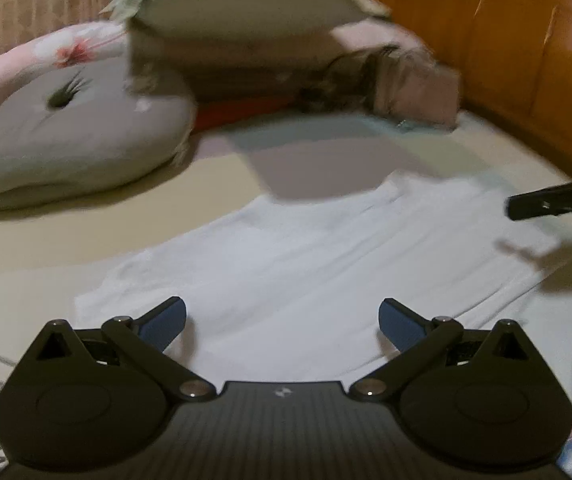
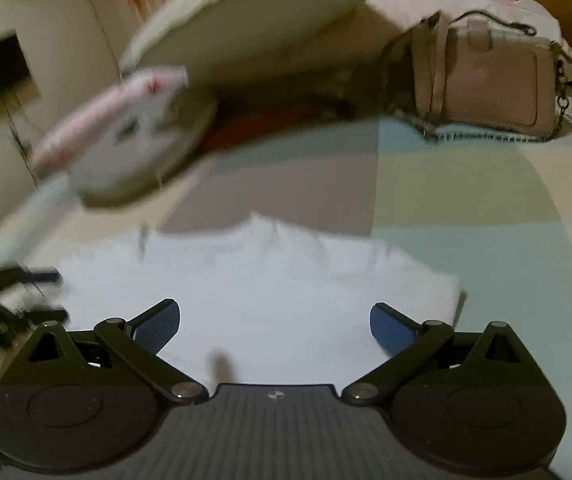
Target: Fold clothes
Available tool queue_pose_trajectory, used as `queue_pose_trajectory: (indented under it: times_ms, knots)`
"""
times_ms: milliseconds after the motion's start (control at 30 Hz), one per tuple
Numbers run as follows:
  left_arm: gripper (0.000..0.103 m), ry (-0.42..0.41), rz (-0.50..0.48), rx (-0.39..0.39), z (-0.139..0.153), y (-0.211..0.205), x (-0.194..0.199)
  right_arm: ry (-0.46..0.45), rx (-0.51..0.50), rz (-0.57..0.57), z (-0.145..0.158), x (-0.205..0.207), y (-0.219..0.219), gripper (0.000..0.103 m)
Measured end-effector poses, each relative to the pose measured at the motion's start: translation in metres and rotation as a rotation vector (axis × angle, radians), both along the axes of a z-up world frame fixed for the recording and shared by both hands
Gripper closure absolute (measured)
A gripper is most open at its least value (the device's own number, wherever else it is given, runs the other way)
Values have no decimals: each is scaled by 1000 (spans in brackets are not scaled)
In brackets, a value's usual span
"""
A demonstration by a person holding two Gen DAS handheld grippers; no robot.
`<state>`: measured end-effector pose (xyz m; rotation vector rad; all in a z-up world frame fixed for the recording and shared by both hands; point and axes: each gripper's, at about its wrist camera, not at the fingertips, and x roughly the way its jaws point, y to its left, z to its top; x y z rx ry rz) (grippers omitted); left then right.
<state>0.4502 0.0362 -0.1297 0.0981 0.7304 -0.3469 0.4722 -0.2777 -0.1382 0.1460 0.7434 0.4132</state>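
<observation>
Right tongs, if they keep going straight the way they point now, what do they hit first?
Most likely the white shirt lying flat on the bed just ahead of the open right tongs. The stuffed toy lies farther off to the left; depth is unclear.

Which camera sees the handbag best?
The right wrist view: the handbag shows whole and fairly sharp, with straps and chain, beyond the white shirt. In the left wrist view it is a small, blurred shape by the wooden headboard.

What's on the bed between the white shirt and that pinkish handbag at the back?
Nothing but bare patchwork bedsheet, seen in the right wrist view: grey and pale blue-green panels separate the white shirt from the handbag.
</observation>
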Motion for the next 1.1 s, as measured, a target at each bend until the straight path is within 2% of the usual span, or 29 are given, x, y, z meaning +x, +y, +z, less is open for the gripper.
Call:
queue_pose_trajectory:
  times_ms: [100, 167, 233, 300, 400, 500, 567, 600, 667, 800, 933, 1067, 1100]
  knots:
    - [1, -5, 25, 16, 6, 9, -7, -19, -33, -24, -6, -4, -8, 0]
    - [2, -10, 40, 25, 10, 15, -12, -11, -68, -78, -2, -7, -14, 0]
    - [2, -34, 7, -11, 22, 17, -21, -28, -75, -79, 10, -21, -18, 0]
    - [1, -52, -33, -34, 31, 12, -28, -60, -55, -13, 21, -36, -10, 0]
    - [1, -50, -83, -9, 28, -6, -35, -72, -75, 86, 22, -50, 15, 0]
    - [1, -20, -97, 33, 12, -17, -42, -42, -146, 112, 7, -57, 28, 0]
    - [1, 32, -79, 43, -2, -14, -44, -27, -193, 119, -4, -63, 31, 0]
    - [1, 22, -91, 32, -4, -11, -50, -47, -194, 133, -4, -70, 27, 0]
    - [1, -13, -114, 71, 1, -11, -64, -52, -213, 113, 0, -80, 20, 0]
    - [1, -61, -201, 28, 20, -20, -70, -85, -184, 127, 15, -90, 25, 0]
    - [1, -89, -290, -13, 26, -41, -62, -101, -132, 244, 19, -82, 60, 0]
    - [2, 23, -318, -54, 6, -50, -45, -16, -99, 285, -2, -61, 79, 0]
    - [2, 64, -313, -72, 1, -49, -43, -20, -83, 283, -3, -63, 75, 0]
